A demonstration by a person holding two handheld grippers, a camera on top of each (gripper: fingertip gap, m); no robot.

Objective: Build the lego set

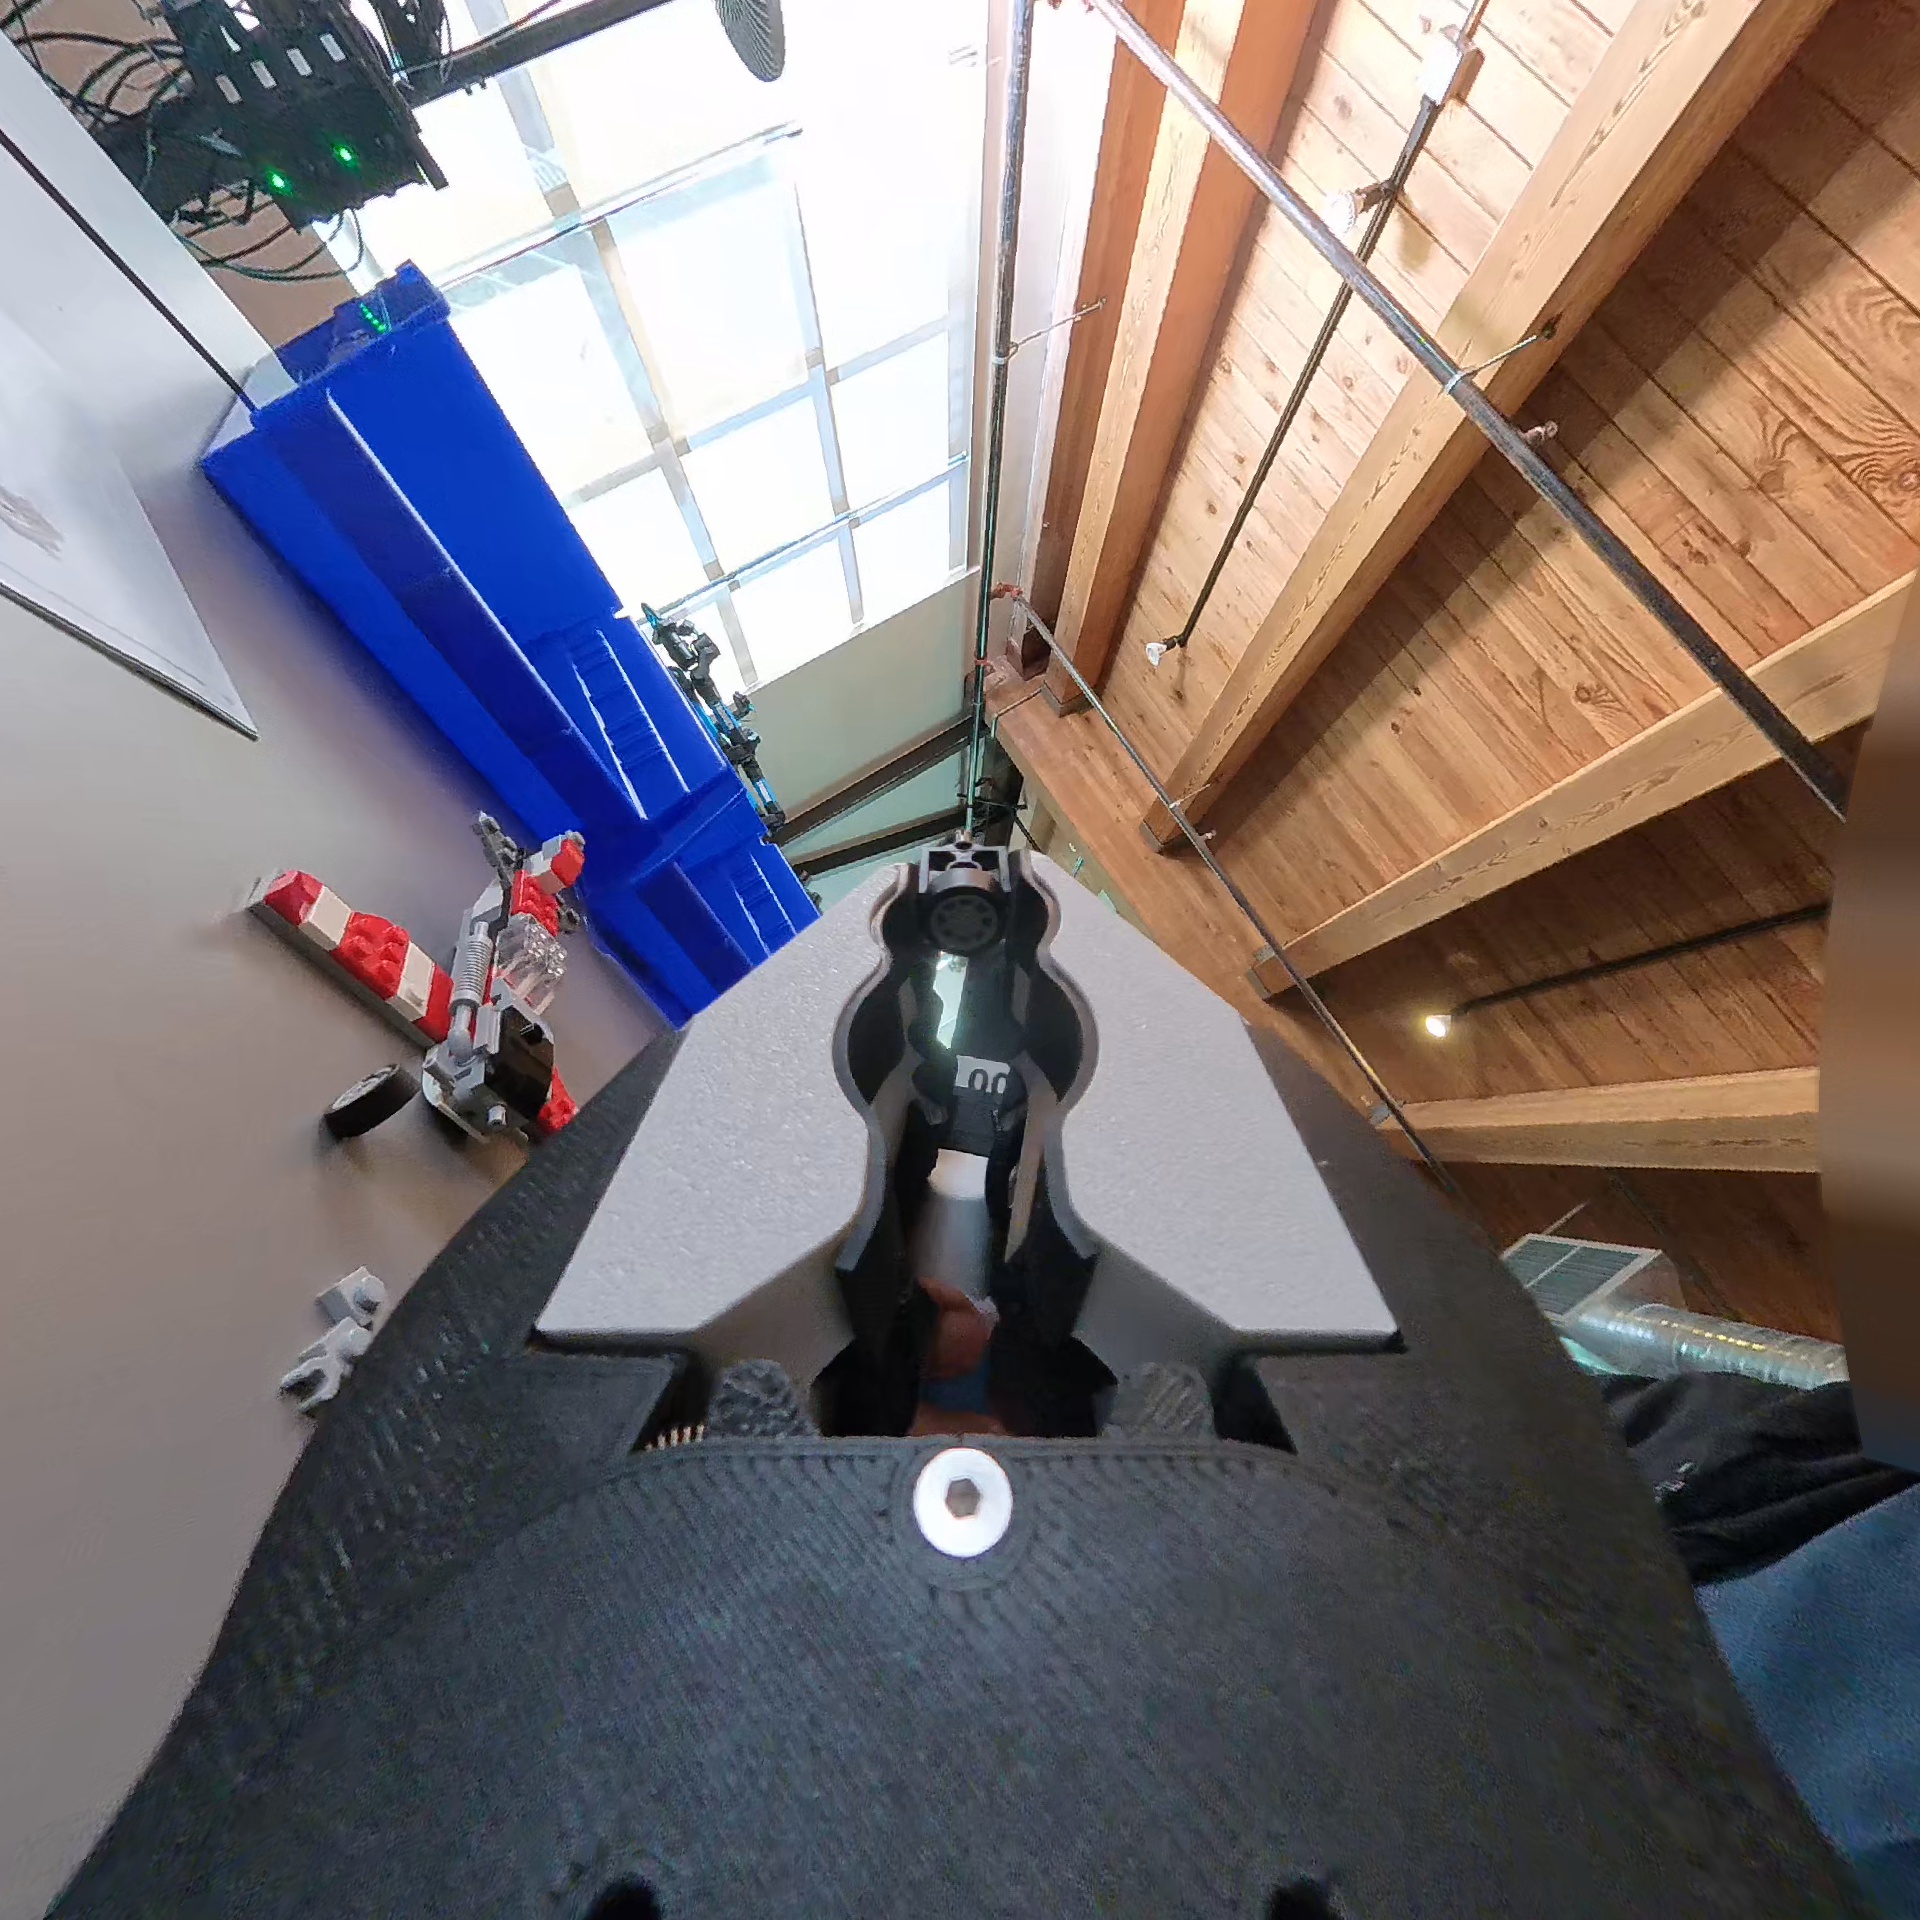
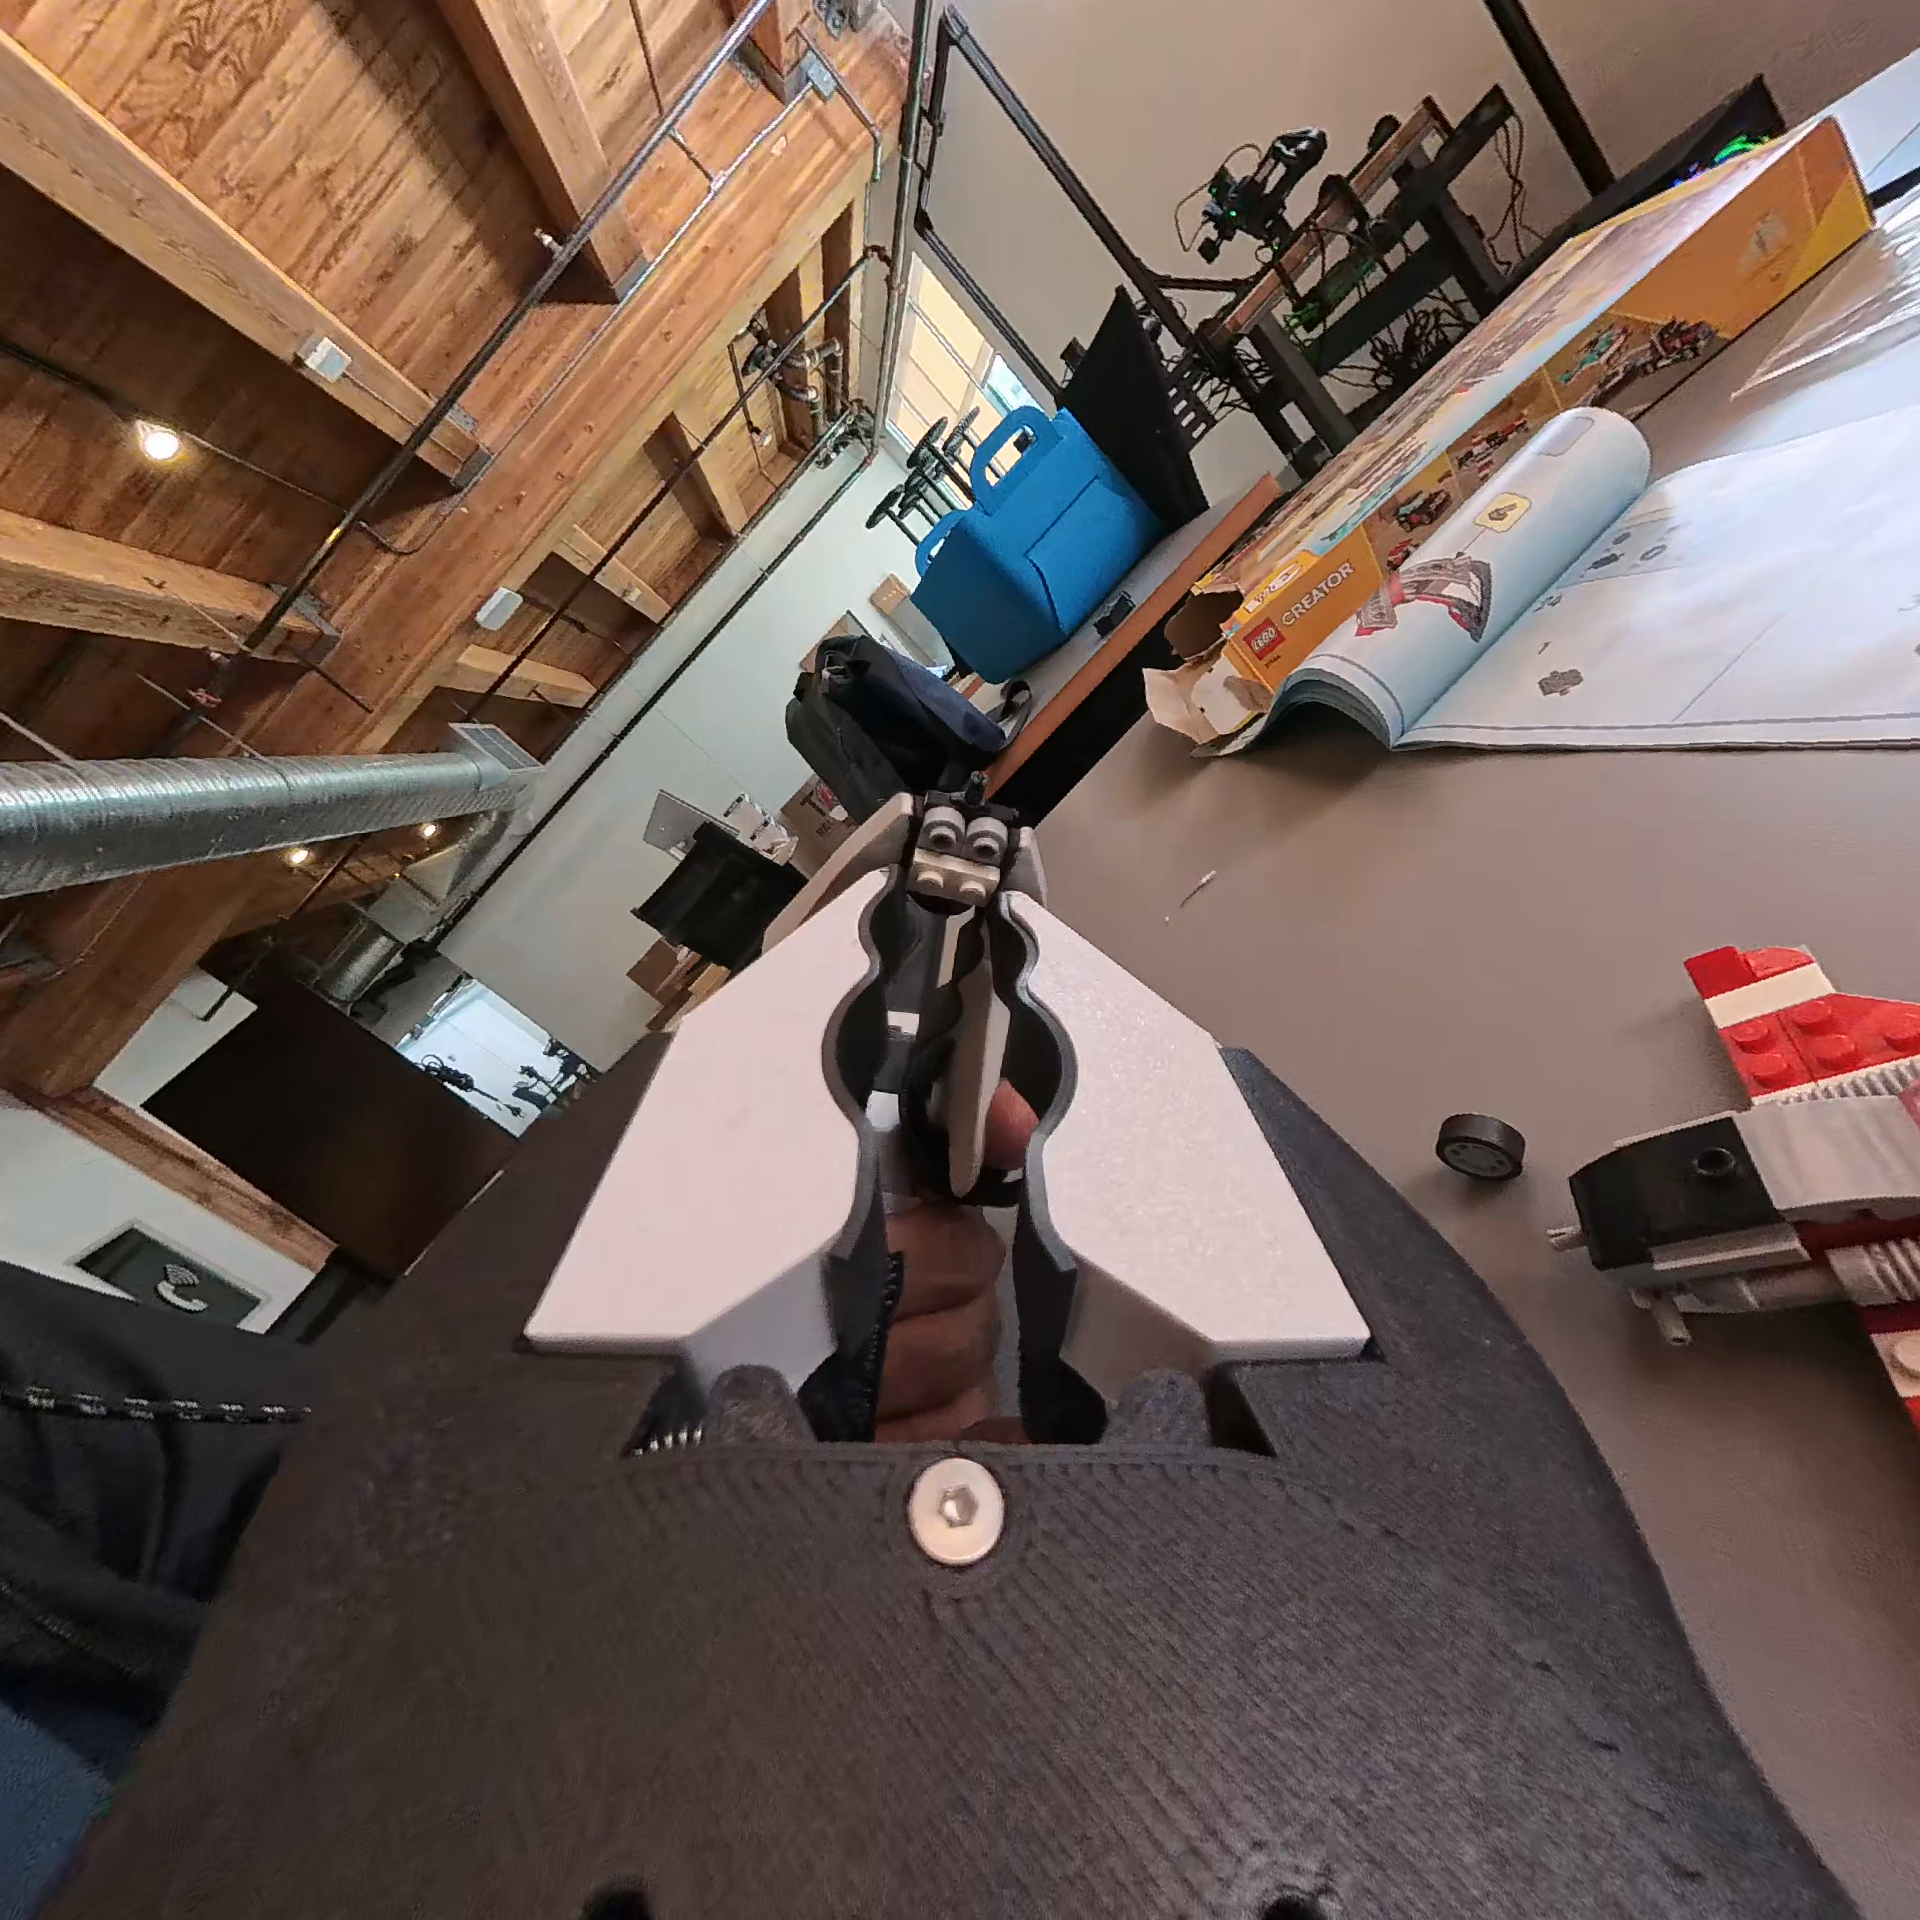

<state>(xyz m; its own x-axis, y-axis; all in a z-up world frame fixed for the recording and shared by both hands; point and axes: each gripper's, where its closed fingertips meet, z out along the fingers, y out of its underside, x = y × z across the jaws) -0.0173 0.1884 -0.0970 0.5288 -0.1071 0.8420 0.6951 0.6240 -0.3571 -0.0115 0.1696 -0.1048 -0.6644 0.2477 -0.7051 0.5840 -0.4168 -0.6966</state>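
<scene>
The grey worktop (image 2: 1455, 935) runs tilted across both wrist views, filling the 3 o'clock side of the right wrist view and the 9 o'clock side of the left wrist view. On it, toward 1 o'clock in the right wrist view, lie the yellow set box (image 2: 1621, 343) and, just nearer, the open instruction booklet (image 2: 1621, 623). In the left wrist view, blue bins (image 1: 457, 582) stand at about 10 o'clock along the worktop's far edge. The partly built red, white and grey lego model (image 2: 1787, 1164) sits at 3 o'clock in the right wrist view, a loose black wheel (image 2: 1481, 1146) just beside it; the left wrist view shows the same model (image 1: 468, 997) at 9 o'clock with the wheel (image 1: 371, 1101) near its lower end. Small grey loose pieces (image 1: 335, 1340) lie on the worktop at 8 o'clock, by the left gripper's black body. The left gripper (image 1: 961, 894) is raised off the worktop, its fingers drawn close and pinching a small black wheel piece (image 1: 961, 914) at the tips. The right gripper (image 2: 961, 852) is likewise lifted clear, its fingers nearly together and clamped on a small grey and black assembly (image 2: 961, 847) with studs showing. Both held pieces are well apart from the model.
</scene>
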